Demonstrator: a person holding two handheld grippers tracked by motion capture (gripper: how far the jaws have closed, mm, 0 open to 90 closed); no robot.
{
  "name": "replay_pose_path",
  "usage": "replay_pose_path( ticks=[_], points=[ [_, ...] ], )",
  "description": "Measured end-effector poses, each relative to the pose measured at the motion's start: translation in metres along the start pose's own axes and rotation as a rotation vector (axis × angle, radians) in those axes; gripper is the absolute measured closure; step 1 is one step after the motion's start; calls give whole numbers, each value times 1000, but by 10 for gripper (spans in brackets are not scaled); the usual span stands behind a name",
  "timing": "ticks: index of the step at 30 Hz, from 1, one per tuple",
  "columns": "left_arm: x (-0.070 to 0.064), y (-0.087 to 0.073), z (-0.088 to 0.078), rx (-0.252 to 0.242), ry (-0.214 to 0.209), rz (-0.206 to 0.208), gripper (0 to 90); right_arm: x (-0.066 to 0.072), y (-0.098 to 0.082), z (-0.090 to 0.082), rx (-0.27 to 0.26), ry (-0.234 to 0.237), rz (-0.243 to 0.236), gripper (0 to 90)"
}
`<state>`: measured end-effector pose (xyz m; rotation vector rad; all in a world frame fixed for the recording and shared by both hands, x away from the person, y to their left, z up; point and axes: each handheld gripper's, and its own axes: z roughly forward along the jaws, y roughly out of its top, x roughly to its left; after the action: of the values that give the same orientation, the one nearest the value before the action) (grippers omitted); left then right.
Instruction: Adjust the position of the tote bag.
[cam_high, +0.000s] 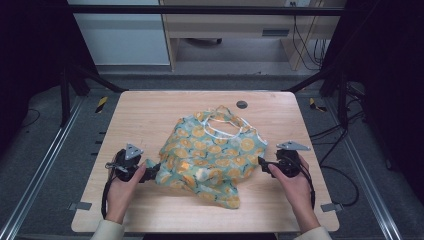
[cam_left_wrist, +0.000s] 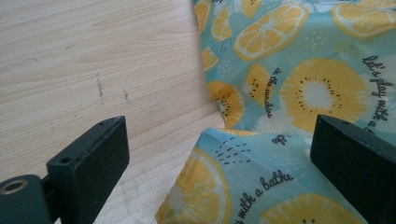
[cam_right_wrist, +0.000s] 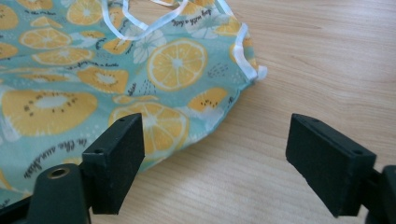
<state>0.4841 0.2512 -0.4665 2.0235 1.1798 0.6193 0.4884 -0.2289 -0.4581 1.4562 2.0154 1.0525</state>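
Left gripper (cam_high: 152, 169): held low in the person's left hand (cam_high: 122, 187), jaws spread wide at the cloth's left edge, a fold between them, pads not pressing.
Right gripper (cam_high: 261, 164): in the right hand (cam_high: 295, 187), jaws apart, one over the cloth's right hem, gripping nothing.
Cloth bag (cam_high: 212, 155): mid-table, crumpled thin teal fabric, orange-slice print, white-trimmed handles.
Table (cam_high: 145, 115): pale wood grain, rounded corners.

The garment (cam_left_wrist: 299, 93) runs off the left gripper view's edges.
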Motion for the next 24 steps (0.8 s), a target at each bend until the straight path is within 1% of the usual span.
replay_pose_path(
  ticks=[1,2,3,4,5,6,7,9,10,11,15,16,17,19,20,21,23,24],
  points=[
    [0,0,0,-1,0,2,46,-1,3,1,4,4,6,185],
    [-2,0,0,0,1,4,46,-3,12,6,11,2,14,165],
    [-2,0,0,0,1,4,46,-3,12,6,11,2,14,165],
    [-3,0,1,3,-1,11,47,-7,22,14,19,2,24,153],
    [-3,0,1,3,-1,11,47,-7,22,14,19,2,24,153],
    [-3,0,0,5,-1,12,47,-11,30,25,31,5,42,150],
    [-4,0,0,3,3,15,47,-11,30,25,31,5,42,150],
    [-5,0,-1,3,5,20,48,-13,35,37,52,8,63,148],
    [-6,0,-1,1,5,23,48,-15,37,47,67,14,81,148],
    [-6,1,-2,-4,6,21,48,-15,37,47,67,14,81,148],
    [-5,2,-2,-10,2,21,49,-19,36,59,76,15,106,170],
    [-5,2,-2,-11,1,16,49,-19,35,60,85,20,120,176],
    [-5,2,-2,-14,0,13,50,-19,34,62,91,25,119,200],
    [-5,3,-2,-17,1,8,50,-19,32,65,110,35,118,216],
    [-5,3,-2,-20,1,7,50,-19,32,66,114,45,118,295],
    [-5,3,-3,-23,2,6,50,-19,32,66,114,45,118,295],
    [-5,4,-4,-29,1,1,50,-18,31,68,125,40,93,383],
    [-5,4,-4,-33,-1,1,50,-17,30,69,128,61,87,516]
  ],
)
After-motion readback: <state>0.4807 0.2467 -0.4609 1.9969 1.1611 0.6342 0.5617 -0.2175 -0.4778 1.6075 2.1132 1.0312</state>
